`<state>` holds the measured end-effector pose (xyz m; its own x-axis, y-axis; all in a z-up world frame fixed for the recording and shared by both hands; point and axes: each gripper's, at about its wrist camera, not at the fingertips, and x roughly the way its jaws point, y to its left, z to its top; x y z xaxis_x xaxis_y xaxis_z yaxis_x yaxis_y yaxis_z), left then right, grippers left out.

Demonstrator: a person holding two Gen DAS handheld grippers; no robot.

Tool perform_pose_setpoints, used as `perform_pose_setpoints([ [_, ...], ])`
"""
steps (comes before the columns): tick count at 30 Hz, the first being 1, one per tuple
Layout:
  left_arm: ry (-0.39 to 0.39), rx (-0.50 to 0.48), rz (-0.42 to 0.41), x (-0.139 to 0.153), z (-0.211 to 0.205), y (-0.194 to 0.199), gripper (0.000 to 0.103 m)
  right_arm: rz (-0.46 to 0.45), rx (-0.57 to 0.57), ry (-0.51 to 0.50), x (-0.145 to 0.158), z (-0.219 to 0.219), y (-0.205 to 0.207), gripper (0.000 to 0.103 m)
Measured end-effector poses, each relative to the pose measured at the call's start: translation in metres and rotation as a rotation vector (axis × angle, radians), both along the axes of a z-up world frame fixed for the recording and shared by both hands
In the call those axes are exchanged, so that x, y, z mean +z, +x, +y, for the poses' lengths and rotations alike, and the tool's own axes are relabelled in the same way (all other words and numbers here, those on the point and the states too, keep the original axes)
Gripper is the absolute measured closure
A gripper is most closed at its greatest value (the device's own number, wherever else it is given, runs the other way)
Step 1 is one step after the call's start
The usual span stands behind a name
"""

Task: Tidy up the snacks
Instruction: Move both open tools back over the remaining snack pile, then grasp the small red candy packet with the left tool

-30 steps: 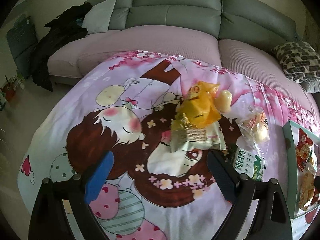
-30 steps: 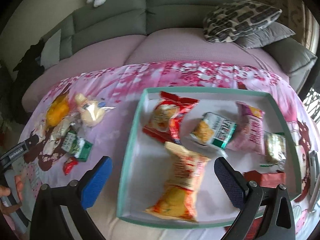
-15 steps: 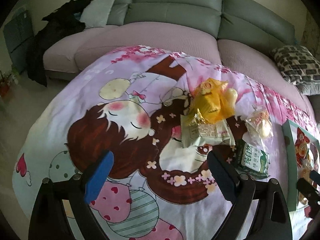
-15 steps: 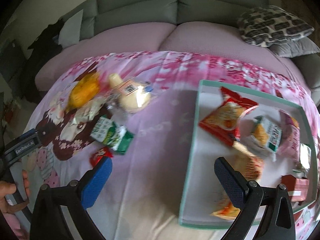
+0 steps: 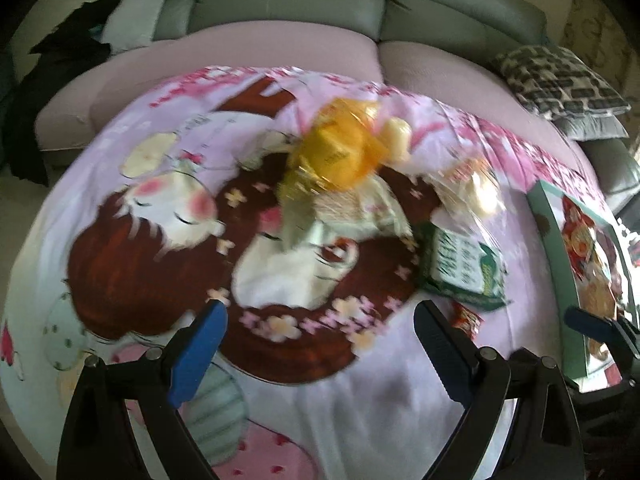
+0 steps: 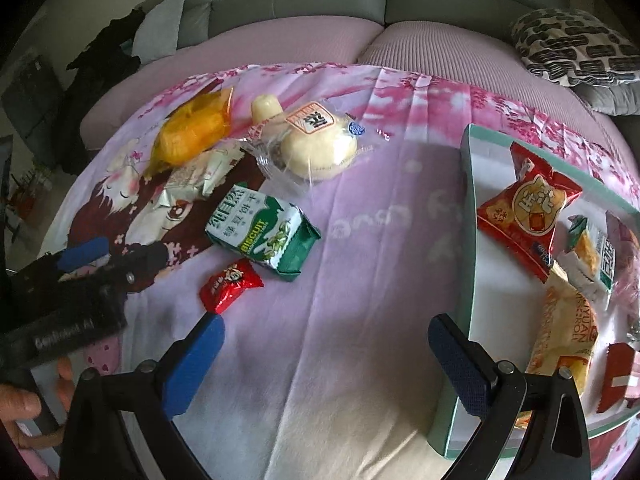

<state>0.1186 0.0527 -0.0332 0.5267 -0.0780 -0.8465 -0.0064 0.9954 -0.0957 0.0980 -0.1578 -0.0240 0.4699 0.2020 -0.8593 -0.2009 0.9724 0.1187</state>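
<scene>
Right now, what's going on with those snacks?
Both grippers open, empty. Green biscuit packet loose on cloth, teal tray part-filled. Nothing blocking.

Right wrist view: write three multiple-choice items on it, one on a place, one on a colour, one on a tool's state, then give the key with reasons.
1. Where does the green biscuit pack lie?
A. in the tray
B. on the printed cloth, outside the tray
C. on the sofa

2. What colour is the small candy wrapper nearest the right tool?
A. red
B. blue
C. white

3. How does the right tool stand?
A. shut on a snack
B. shut on nothing
C. open and empty

Key:
1 B: the pack rests on the cloth, left of the teal tray.
2 A: the wrapper is red with a small printed face.
3 C: its blue pads stand wide apart with only cloth between them.
</scene>
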Motion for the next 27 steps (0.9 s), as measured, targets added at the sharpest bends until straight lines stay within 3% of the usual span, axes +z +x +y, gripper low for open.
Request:
perform_pose_setpoints([
  [13,-0.072,-0.153,0.045,-0.011,-0.031,-0.001,0.008,-0.026,0.056,-0.034,0.004,-0.002,-0.015,0.001],
  [17,-0.089,-0.165,0.052,-0.013,-0.036,0.0,0.009,-0.062,0.077,-0.087,0.013,-0.001,-0.022,0.0],
  [27,-0.113,-0.207,0.063,-0.015,-0.047,0.002,0.01,-0.089,0.009,-0.098,0.024,-0.029,-0.02,0.0],
])
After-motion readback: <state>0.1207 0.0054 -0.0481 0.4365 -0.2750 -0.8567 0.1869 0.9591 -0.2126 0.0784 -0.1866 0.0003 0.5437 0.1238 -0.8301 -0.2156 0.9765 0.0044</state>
